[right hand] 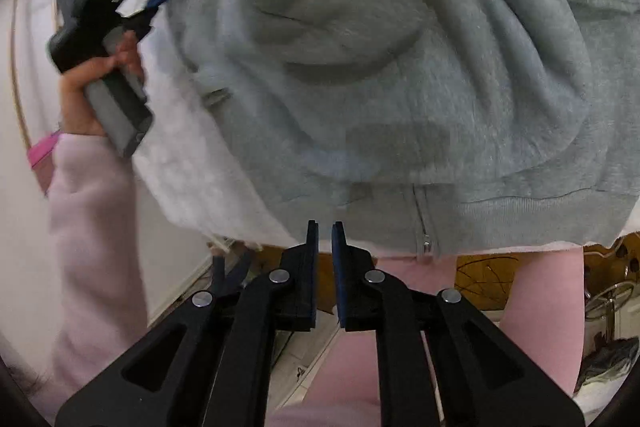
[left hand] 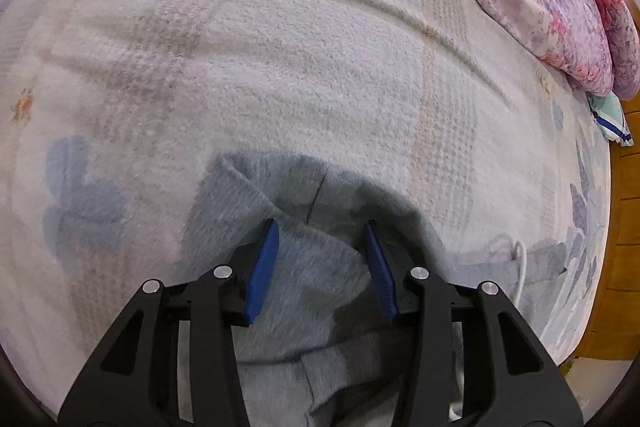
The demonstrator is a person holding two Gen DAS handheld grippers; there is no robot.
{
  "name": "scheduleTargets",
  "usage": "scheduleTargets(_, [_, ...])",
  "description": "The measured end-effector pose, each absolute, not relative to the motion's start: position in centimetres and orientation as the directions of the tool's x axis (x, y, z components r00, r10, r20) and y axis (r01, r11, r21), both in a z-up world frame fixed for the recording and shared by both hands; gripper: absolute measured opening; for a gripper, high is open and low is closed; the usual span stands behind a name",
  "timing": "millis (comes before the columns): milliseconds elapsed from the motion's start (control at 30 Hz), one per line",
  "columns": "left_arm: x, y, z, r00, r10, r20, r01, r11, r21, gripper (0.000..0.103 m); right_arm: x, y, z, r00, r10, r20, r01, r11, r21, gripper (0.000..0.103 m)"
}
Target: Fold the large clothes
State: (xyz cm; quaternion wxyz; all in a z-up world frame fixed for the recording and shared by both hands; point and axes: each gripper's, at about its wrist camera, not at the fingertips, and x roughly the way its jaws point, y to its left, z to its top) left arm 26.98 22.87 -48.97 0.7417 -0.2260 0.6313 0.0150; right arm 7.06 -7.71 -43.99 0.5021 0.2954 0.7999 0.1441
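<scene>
grey zip hoodie (right hand: 400, 67): fills upper right-wrist frame, spread on bed blanket (left hand: 280, 47) for folding | left gripper (left hand: 322, 227): jaws parted, astride a fold, not pinching | right gripper (right hand: 325, 225): jaws slightly apart, empty, off hem

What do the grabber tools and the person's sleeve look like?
Both the left gripper and the right gripper have black angular frames with cut-out holes, round silver pins at the joints, and flat blue pads on two fingers. The left one, seen from the right camera, has a blocky black-and-grey handle. The person wears a fuzzy pale pink sleeve.
</scene>
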Motion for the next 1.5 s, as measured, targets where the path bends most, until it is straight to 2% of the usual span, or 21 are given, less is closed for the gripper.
scheduleTargets(67, [26.4,23.0,-48.1,0.216,-0.285,-0.934,-0.298,0.892,-0.341,0.046,10.7,-9.3,-42.5,-0.21,0.614,-0.761,0.332,0.777,0.536,0.032])
scheduleTargets(100, [26.1,23.0,-47.9,0.217,-0.286,-0.933,-0.295,0.892,-0.342,0.046,12.9,-10.1,-42.0,-0.146,0.608,-0.78,0.335,0.772,0.54,0.06])
scheduleTargets(133, [25.9,23.0,-47.8,0.215,-0.282,-0.935,-0.296,0.894,-0.338,0.046,15.6,-11.0,-41.6,-0.056,0.584,-0.81,0.332,0.776,0.537,0.072])
scheduleTargets(200, [25.4,23.1,-48.0,0.212,-0.281,-0.936,-0.297,0.894,-0.336,0.046,20.4,-11.8,-41.6,0.079,0.558,-0.826,0.333,0.766,0.55,0.072])
scheduleTargets(300, [24.8,23.1,-48.7,0.203,-0.281,-0.938,-0.31,0.89,-0.334,0.046,24.1,-11.0,-45.0,0.052,0.547,-0.836,0.386,0.761,0.522,0.072])
scheduleTargets(367, [24.8,23.0,-48.9,0.208,-0.278,-0.938,-0.315,0.889,-0.333,0.046,25.6,-10.2,-48.5,0.007,0.555,-0.832,0.433,0.748,0.503,0.065])
scheduleTargets(400, [24.8,23.0,-48.9,0.21,-0.276,-0.938,-0.316,0.889,-0.332,0.046,26.0,-9.8,-50.0,-0.003,0.583,-0.813,0.458,0.723,0.517,0.051])
scheduleTargets(433, [24.8,22.9,-48.9,0.212,-0.273,-0.939,-0.314,0.89,-0.329,0.046,26.1,-9.5,-50.8,-0.005,0.614,-0.789,0.473,0.697,0.539,0.021])
scheduleTargets(467, [24.9,22.9,-48.9,0.213,-0.269,-0.939,-0.309,0.893,-0.326,0.046,26.3,-9.2,-51.3,0.009,0.635,-0.772,0.494,0.669,0.556,0.015])
scheduleTargets(567, [25.0,22.7,-49.0,0.212,-0.254,-0.944,-0.296,0.904,-0.31,0.046,26.7,-9.7,-49.4,0.107,0.635,-0.765,0.485,0.638,0.598,0.012])
scheduleTargets(633, [25.1,22.6,-49.1,0.206,-0.242,-0.948,-0.286,0.912,-0.294,0.046,26.9,-10.0,-47.5,0.184,0.665,-0.724,0.435,0.606,0.666,0.004])
scheduleTargets(767, [25.0,22.5,-49.4,0.208,-0.217,-0.954,-0.268,0.925,-0.269,0.046,28.6,-11.5,-42.3,0.336,0.664,-0.668,0.349,0.571,0.743,0.004])
scheduleTargets(900, [25.2,22.5,-49.4,0.21,-0.213,-0.954,-0.266,0.927,-0.266,0.046,29.3,-12.7,-39.2,0.405,0.689,-0.602,0.288,0.529,0.799,0.004])
scheduleTargets(1100, [25.4,22.3,-49.7,0.207,-0.2,-0.958,-0.255,0.934,-0.25,0.046,22.8,-14.6,-31.2,0.448,0.737,-0.507,0.143,0.5,0.854,0.004])
scheduleTargets(1267, [25.8,22.1,-49.9,0.205,-0.193,-0.96,-0.246,0.939,-0.241,0.046,14.4,-15.1,-30.1,0.351,0.71,-0.61,0.253,0.556,0.792,0.004])
scheduleTargets(1367, [25.9,22.0,-50.0,0.205,-0.196,-0.959,-0.236,0.941,-0.243,0.046,10.6,-14.4,-33.1,0.183,0.683,-0.707,0.364,0.621,0.695,0.005])
scheduleTargets(1400, [26.0,22.0,-49.9,0.204,-0.197,-0.959,-0.237,0.94,-0.244,0.046,9.8,-14.1,-34.3,0.115,0.653,-0.748,0.399,0.66,0.637,0.009])
scheduleTargets(1467, [25.8,22.1,-49.5,0.196,-0.2,-0.96,-0.23,0.942,-0.244,0.046,7.7,-13.5,-37.8,-0.121,0.607,-0.785,0.465,0.734,0.495,0.029])
scheduleTargets(1500, [25.8,22.1,-49.1,0.183,-0.199,-0.963,-0.224,0.945,-0.238,0.047,6.8,-13.3,-38.8,-0.201,0.588,-0.783,0.474,0.758,0.448,0.048])
